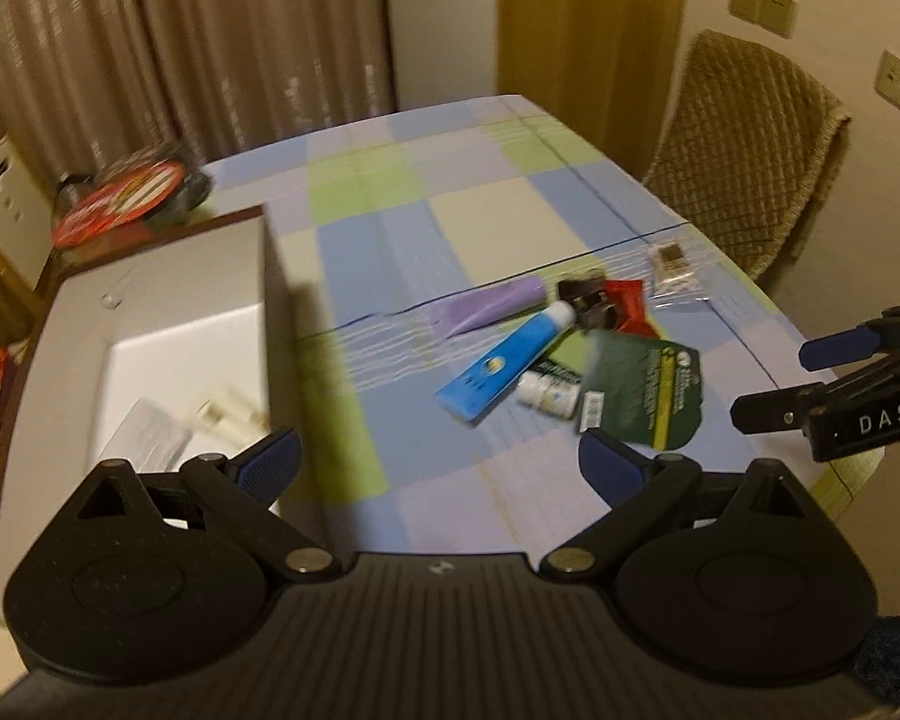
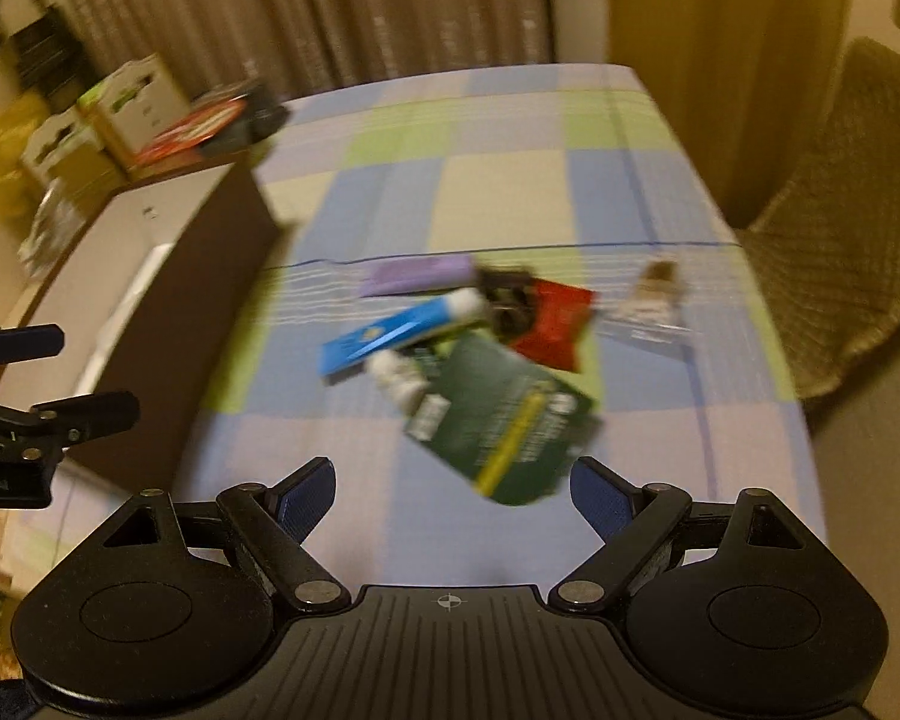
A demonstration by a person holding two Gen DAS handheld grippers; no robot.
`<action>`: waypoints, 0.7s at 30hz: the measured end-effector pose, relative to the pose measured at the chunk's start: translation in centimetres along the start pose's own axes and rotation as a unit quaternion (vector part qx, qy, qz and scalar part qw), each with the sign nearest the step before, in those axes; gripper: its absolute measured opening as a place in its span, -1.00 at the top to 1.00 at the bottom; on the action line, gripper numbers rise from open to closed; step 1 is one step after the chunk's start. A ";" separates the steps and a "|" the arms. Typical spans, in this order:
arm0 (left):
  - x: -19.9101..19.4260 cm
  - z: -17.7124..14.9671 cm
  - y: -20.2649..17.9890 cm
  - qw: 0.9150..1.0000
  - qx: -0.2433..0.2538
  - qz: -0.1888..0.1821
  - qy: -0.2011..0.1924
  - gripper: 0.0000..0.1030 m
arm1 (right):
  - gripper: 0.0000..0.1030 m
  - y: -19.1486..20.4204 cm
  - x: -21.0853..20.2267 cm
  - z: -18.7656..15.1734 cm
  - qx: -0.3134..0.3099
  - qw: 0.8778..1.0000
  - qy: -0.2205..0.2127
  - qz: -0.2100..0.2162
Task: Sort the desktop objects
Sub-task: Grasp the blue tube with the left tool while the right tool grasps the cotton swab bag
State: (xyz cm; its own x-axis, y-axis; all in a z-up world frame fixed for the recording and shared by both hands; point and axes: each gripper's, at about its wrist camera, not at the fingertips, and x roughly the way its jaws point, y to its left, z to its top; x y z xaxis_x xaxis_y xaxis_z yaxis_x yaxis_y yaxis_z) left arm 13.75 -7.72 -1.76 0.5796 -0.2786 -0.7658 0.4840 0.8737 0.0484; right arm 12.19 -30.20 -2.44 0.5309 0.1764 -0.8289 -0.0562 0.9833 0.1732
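We find both grippers, left (image 1: 438,456) and right (image 2: 453,483), spread wide and holding nothing. The green packet (image 2: 504,420) overlaps the small bottles (image 2: 399,381) near the table's (image 1: 480,216) right edge. Gripping one could drag its neighbours off.

The worktop (image 1: 390,228) is viewed obliquely from above its near edge by both wrist cameras; the central clutter (image 1: 546,354) is shared.

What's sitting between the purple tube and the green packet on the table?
The blue tube lies between the purple tube and the green packet, with small white bottles beside it; the left wrist view shows this best.
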 end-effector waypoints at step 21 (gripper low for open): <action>15.1 6.4 -3.5 0.984 0.132 -0.084 0.079 -0.28 | -0.71 -9.9 4.0 1.6 0.107 0.993 0.033 -0.033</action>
State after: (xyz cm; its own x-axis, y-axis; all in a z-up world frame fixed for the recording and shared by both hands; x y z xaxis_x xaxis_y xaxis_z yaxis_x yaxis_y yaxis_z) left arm 25.03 -17.52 -9.35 0.3776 -0.3273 -0.8662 0.7303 0.6804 0.0613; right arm 16.19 -39.26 -6.57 0.4709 0.1218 -0.8737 0.1620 0.9616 0.2214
